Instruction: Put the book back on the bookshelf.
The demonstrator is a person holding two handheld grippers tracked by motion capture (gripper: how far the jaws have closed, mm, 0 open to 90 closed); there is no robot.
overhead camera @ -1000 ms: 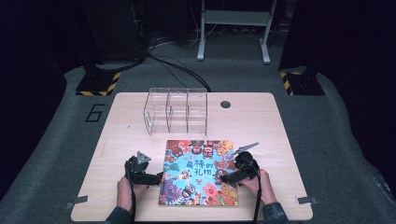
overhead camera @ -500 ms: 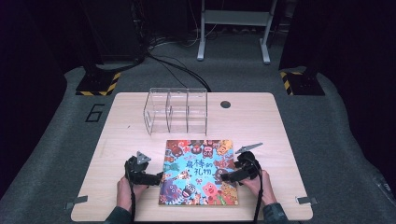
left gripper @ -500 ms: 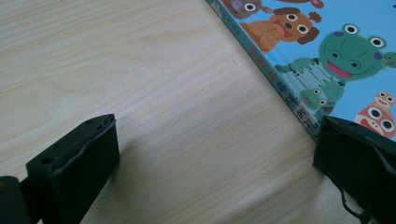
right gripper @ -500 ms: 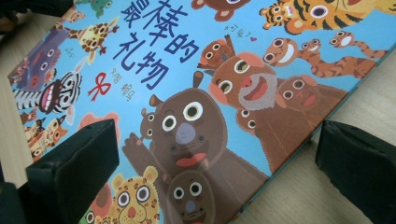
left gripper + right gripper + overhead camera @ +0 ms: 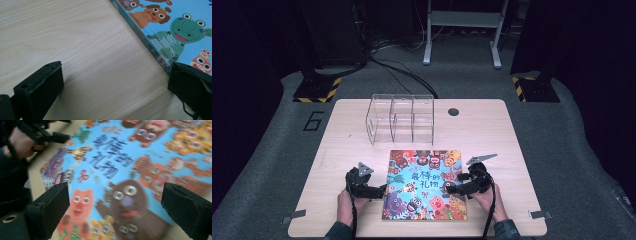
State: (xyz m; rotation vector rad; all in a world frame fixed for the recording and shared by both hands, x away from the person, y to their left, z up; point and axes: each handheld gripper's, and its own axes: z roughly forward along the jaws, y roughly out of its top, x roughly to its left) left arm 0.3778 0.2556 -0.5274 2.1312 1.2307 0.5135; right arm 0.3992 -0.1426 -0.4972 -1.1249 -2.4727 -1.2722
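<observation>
right tongs (image 5: pixel 451 189) slid onto book (image 5: pixel 424 184), closing slightly; clear rack (image 5: pixel 400 118) beyond.

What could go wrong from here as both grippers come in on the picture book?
1. The picture book lies flat on the table, so the left gripper, open at the spine edge, may push it sideways instead of getting under.
2. The right gripper, whose fingers have just been closing with nothing between them, hangs over the cover and may pinch only that, opening the book.
3. The clear acrylic organizer stands just beyond the book; a shove could knock it.
</observation>
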